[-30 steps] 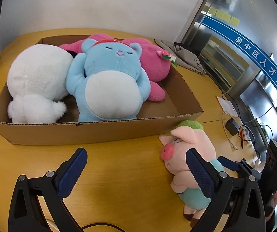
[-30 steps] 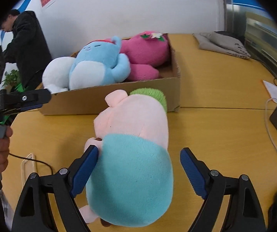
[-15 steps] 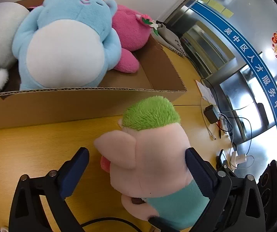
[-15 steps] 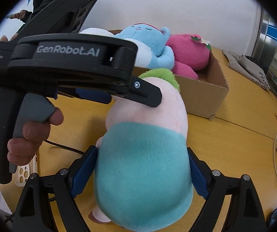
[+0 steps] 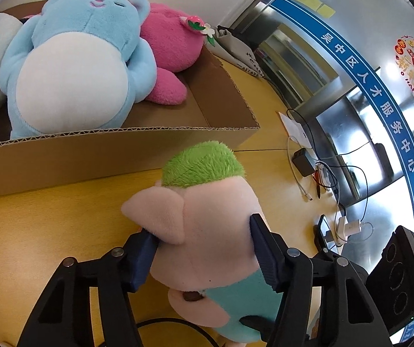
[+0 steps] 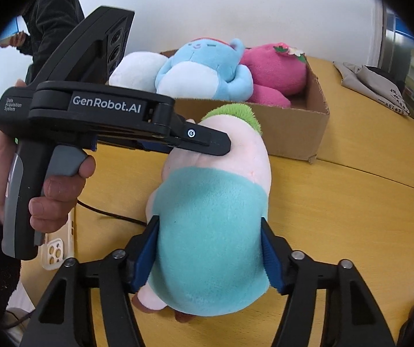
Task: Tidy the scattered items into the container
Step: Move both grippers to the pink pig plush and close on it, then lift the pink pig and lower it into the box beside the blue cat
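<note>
A pink pig plush (image 5: 207, 225) with green hair and a teal shirt lies on the wooden table just in front of the cardboard box (image 5: 97, 153). My left gripper (image 5: 204, 248) is shut on the pig's head. My right gripper (image 6: 211, 248) is shut on the pig's teal body (image 6: 209, 225). The left gripper (image 6: 207, 141) also shows from the side in the right wrist view, pressed into the head. The box (image 6: 299, 133) holds a white plush (image 6: 137, 69), a blue plush (image 5: 73, 69) and a magenta plush (image 5: 169, 46).
A phone (image 6: 58, 245) and a black cable lie on the table at the left. A charger with white cable (image 5: 302, 162) and paper lie to the right. Grey cloth (image 6: 374, 84) sits behind the box. A person in black (image 6: 50, 20) stands far left.
Both grippers have closed on the pig plush, the left on its head and the right on its body. The left gripper moved in closer over the pig.
</note>
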The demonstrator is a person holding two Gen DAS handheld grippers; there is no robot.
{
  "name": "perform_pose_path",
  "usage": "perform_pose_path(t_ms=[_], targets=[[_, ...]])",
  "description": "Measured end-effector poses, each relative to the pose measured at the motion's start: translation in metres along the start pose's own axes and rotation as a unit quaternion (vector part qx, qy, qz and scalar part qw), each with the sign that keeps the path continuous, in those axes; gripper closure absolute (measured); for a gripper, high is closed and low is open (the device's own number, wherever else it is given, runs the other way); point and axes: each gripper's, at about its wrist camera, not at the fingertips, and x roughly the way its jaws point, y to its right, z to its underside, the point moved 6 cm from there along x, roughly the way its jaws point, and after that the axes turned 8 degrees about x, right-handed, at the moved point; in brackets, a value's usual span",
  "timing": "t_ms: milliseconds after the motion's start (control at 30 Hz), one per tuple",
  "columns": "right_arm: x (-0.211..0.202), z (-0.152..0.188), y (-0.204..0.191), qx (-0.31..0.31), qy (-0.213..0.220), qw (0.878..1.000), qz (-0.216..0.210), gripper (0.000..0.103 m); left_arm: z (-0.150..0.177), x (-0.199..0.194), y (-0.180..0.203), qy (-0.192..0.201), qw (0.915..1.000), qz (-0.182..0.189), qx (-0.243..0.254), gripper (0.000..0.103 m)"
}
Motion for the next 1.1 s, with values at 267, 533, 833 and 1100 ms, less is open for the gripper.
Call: perform_pose_path(t_ms=[267,533,833,1100], targets=[[-0.033,-0.04,-0.002,0.015,0.08,0.996,-0.04,0.046,-0.057,-0.052,0.039,0.064,0.9937,-0.054,0.074,0.039],[-0.035,-0.141,0.01,0.007,0.173,0.983,-0.057,0.046,-0.169,-0.075,0.041,0.115,0.9814,-0.093,0.123,0.039],[0.055,-0.17,0.057,0.045,0.162,0.985,-0.049,0.044,-0.212,0.026,-0.03,0.02,0.9883,-0.118,0.095,0.039],[0.075,-0.157,0.076,0.018,0.104,0.991,0.078,0.039,-0.206,0.074,-0.02,-0.008,0.9831,-0.116,0.141,0.032]])
